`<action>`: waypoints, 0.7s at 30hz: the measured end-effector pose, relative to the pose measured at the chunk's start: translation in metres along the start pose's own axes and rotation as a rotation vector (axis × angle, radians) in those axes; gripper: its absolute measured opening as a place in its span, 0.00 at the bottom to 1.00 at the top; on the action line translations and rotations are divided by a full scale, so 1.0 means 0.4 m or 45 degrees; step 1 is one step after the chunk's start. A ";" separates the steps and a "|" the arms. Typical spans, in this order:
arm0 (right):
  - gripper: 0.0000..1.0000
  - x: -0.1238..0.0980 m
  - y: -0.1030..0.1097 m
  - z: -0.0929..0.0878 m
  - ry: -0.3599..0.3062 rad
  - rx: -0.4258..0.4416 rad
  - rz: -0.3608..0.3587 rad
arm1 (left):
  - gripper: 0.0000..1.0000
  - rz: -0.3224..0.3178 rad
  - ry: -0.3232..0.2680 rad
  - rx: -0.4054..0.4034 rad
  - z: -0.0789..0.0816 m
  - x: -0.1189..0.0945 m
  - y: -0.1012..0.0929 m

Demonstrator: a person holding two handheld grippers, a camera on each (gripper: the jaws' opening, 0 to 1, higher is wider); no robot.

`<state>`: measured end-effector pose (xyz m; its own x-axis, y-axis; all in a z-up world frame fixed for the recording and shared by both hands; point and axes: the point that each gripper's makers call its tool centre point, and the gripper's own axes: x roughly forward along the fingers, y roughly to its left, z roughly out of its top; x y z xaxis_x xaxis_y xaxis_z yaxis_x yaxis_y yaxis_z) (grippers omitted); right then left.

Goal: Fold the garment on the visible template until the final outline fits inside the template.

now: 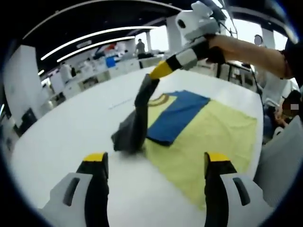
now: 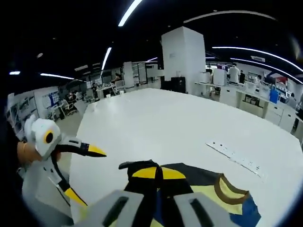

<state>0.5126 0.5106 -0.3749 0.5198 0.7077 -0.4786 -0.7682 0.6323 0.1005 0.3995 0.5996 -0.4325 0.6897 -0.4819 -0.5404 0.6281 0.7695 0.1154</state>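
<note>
The garment (image 1: 189, 132) is lying on the big white tabletop (image 1: 71, 132). It is yellow with a blue band and a dark part near the neck. In the left gripper view, the right claw (image 1: 158, 72) is pinching the dark part and lifting it up into a tall peak. Its yellow tips are closed tight on the cloth. The rest of the shirt is lying flat, spreading away to the right of that view.

The left claw (image 1: 154, 163) is wide open and holding nothing. Its two yellow tips are hanging above the near edge of the cloth, with the lifted dark part just ahead of it and a bit to the left. So the right claw is the one on the shirt, and the left claw is close but not touching.

In the right gripper view, the right claw (image 2: 158, 174) is biting the dark fabric, and the left claw (image 2: 83, 172) is showing at the left, spread open. The brown neck ring (image 2: 227, 189) is sitting just to the right.

I am guessing the dark part is going to be laid over onto the yellow, so it has to travel toward the flat side.

I cannot spot any template lines under the shirt. The shirt's far-right edge is blurry, and its near corner is hidden behind the left claw. A thin strip with dots (image 2: 234, 158) is lying on the tabletop beyond the shirt.
</note>
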 end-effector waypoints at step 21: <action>0.00 -0.165 -0.244 -0.093 0.092 0.266 -0.396 | 0.79 -0.011 0.000 0.028 0.014 0.014 -0.010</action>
<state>0.5395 0.3904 -0.3856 0.6826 0.4523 -0.5740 -0.4811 0.8694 0.1128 0.4028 0.5916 -0.4314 0.6842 -0.4888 -0.5413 0.6419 0.7559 0.1289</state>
